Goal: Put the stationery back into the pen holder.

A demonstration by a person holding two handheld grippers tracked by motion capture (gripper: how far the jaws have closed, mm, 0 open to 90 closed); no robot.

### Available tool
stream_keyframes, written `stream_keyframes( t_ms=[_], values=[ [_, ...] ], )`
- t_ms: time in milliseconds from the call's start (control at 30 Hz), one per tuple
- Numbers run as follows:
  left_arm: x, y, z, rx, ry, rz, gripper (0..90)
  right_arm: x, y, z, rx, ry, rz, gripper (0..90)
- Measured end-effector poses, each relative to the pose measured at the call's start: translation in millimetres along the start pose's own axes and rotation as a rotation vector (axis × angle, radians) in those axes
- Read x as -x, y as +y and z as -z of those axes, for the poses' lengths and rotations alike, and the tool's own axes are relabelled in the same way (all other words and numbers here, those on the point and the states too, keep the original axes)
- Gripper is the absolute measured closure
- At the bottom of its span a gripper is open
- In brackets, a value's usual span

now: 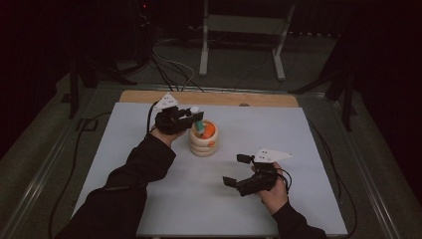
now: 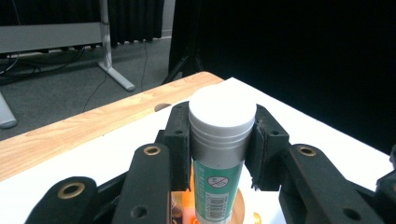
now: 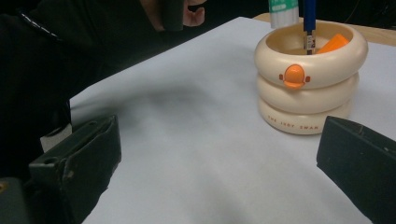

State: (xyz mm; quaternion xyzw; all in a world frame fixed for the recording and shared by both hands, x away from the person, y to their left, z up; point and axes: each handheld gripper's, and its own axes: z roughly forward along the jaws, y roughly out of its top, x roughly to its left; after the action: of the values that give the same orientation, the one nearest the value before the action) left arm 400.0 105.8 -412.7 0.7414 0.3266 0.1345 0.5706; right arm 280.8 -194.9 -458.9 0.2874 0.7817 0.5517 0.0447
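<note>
The glue stick (image 2: 218,154) stood upright in the clamped jaws of the left gripper (image 1: 191,118), its lower end down inside the cream ring-shaped holder (image 3: 308,88) beside a blue pen (image 3: 308,23) and an orange piece (image 3: 332,43). If it came down tilted it could catch on the pen or the rim and tip the light holder. The right gripper (image 1: 238,172), jaws apart and empty, sat too far off to steady it.

Counts on the worktop (image 1: 149,199)

There was one ring-stacked cream holder (image 1: 203,142) near the far edge, one glue stick (image 2: 219,154), one blue pen (image 3: 308,21) and one orange item (image 3: 332,43) in it, and two hand-held grippers: left (image 1: 191,117), right (image 1: 236,169).
</note>
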Motion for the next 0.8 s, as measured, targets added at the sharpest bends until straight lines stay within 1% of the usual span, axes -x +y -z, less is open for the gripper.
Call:
stream_keyframes(
  t_ms=[33, 100, 200, 233, 267, 333, 400, 467, 533, 633, 800],
  values=[
    [-0.3, -0.9, -1.1, -0.004, 0.005, -0.006, 65.9, 0.0, 0.0, 0.0, 0.000, 0.001, -0.001, 0.0],
    [-1.5, -2.6, -3.3, -0.012, 0.003, -0.002, 65.9, -0.2, 0.0, 0.0, -0.002, 0.000, -0.001, 0.0],
    [-1.6, -4.8, -6.4, -0.025, 0.015, -0.019, 65.9, -0.2, -0.1, -0.2, -0.003, 0.002, -0.001, 0.0],
    [-1.6, -4.8, -6.4, -0.025, 0.015, -0.019, 65.9, -0.2, -0.1, -0.2, -0.003, 0.002, -0.001, 0.0],
    [-1.5, -6.0, -8.1, -0.032, 0.022, -0.031, 65.9, -0.1, -0.1, -0.1, -0.003, 0.003, -0.003, 0.0],
    [-1.2, -7.0, -9.7, -0.036, 0.027, -0.037, 65.8, 0.1, -0.3, -0.1, -0.003, 0.003, -0.003, 0.0],
    [-0.3, -7.9, -11.5, -0.045, 0.040, -0.052, 65.8, 0.2, -0.5, -0.1, -0.003, 0.002, -0.003, 0.0],
    [-0.3, -8.6, -12.7, -0.052, 0.041, -0.053, 65.8, 0.5, -0.6, -0.1, -0.005, 0.005, -0.005, 0.0],
    [0.8, -9.5, -13.9, -0.062, 0.054, -0.074, 65.8, 0.7, -0.7, 0.2, -0.004, 0.004, -0.005, 0.0],
    [1.5, -11.1, -16.3, -0.083, 0.062, -0.093, 65.8, 0.9, -0.6, 0.4, -0.002, 0.002, -0.004, 0.0],
    [2.8, -13.2, -19.9, -0.098, 0.074, -0.106, 65.8, 1.2, -0.8, 0.4, -0.004, 0.006, -0.006, 0.0]
  ],
)
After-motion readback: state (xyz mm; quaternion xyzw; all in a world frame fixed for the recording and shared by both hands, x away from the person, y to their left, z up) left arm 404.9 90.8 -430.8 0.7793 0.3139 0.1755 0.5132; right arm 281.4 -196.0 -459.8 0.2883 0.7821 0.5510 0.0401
